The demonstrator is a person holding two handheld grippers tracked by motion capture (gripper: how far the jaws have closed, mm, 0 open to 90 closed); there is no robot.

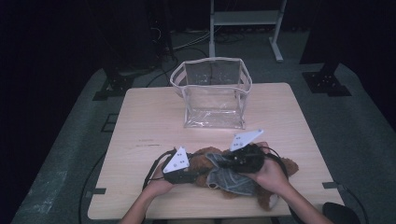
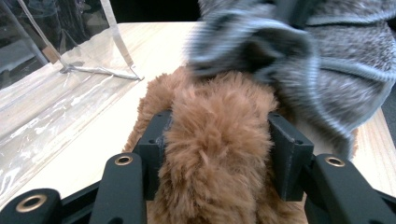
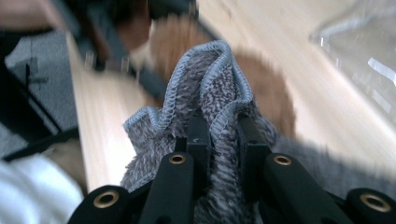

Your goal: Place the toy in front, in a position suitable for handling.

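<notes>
Brown plush teddy bear (image 1: 280, 169) lying on its side at the near edge of the light wooden table (image 1: 149, 121), with a grey fleece garment with ribbed trim (image 1: 229, 179) draped across its middle. Judged from this: garment partly on or partly off the bear, work midway, fabric bunched and not yet settled either way. Left hand-held gripper (image 2: 217, 154) clamped around a furry brown limb of the bear, fur bulging between the pads, pinning the toy in place. Right hand-held gripper (image 3: 219, 140) pinched nearly closed on a fold of the grey garment, trimmed edge rising above the jaws. Both forearms entering from the near side, hands close together over the bear, left low at its left end, right angled in from the right. Beyond, a clear plastic tote bag with white trim (image 1: 212, 93) standing upright and open near the far edge, well apart from the bear.
</notes>
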